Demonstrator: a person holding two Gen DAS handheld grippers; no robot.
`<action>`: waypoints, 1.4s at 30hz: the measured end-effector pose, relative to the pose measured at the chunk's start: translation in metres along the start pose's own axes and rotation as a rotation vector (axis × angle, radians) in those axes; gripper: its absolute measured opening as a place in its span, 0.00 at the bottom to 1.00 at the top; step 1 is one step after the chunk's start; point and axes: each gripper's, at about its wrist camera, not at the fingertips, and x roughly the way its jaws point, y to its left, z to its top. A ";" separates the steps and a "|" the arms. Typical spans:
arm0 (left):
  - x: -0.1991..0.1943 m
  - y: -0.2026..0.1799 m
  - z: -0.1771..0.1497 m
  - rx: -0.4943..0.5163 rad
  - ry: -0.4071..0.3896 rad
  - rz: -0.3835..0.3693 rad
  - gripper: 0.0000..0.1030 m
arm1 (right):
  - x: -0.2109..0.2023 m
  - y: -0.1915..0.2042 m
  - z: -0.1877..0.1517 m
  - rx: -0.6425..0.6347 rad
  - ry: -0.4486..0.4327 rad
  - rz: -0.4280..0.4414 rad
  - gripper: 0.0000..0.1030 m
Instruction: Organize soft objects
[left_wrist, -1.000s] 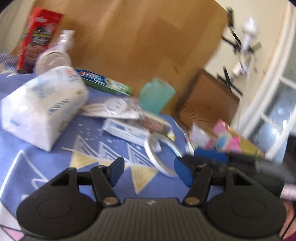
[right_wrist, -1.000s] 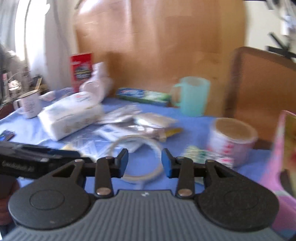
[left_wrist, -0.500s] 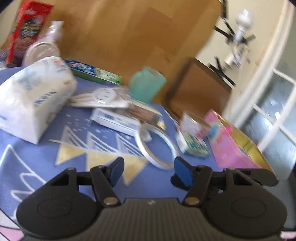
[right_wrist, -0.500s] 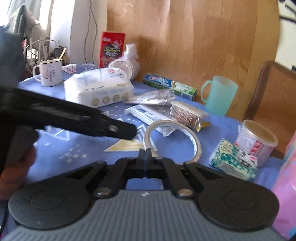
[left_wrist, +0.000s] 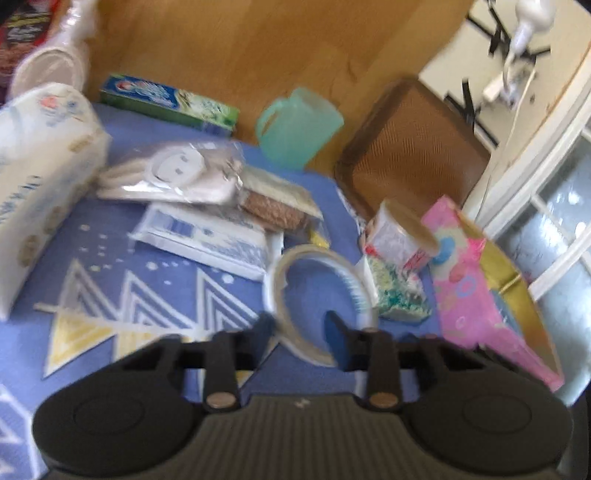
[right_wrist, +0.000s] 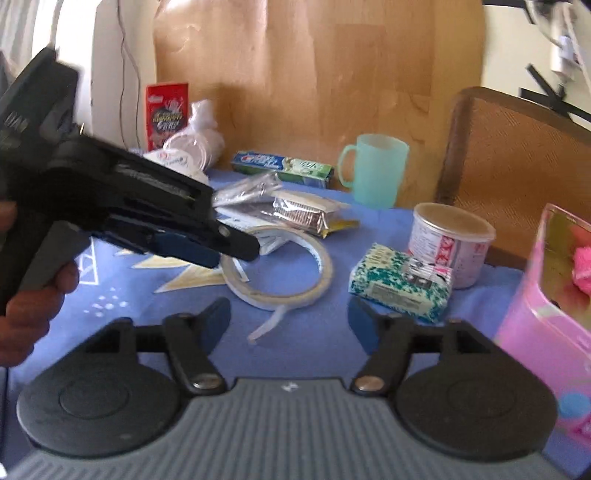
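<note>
Cloth, plastic, card and wood on one table.

The tablecloth (right_wrist: 314, 332) is matt blue printed cloth. The mug (right_wrist: 375, 170) is smooth, faintly translucent green plastic. Glossy crinkled film wraps the tissue pack (left_wrist: 40, 177) and the wafer packet (right_wrist: 303, 212). The toothpaste box (right_wrist: 282, 168) looks like shiny card. The wall panel (right_wrist: 314, 74), upper centre, is satin wood; the tape roll (right_wrist: 280, 269) is smooth and pale.

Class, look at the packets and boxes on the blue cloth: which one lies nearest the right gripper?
The green-and-white patterned packet, lying just beyond the right gripper beside the lidded tub; the others sit farther back.
</note>
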 end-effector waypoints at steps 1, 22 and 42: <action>0.002 0.000 -0.001 0.002 -0.014 0.005 0.18 | 0.009 0.000 0.002 -0.010 0.018 0.004 0.72; 0.008 -0.023 0.000 0.077 -0.001 0.049 0.30 | 0.001 -0.004 -0.005 0.043 0.021 -0.040 0.77; -0.010 -0.049 0.003 0.092 -0.042 0.125 0.36 | -0.033 -0.035 -0.022 0.160 -0.097 -0.061 0.22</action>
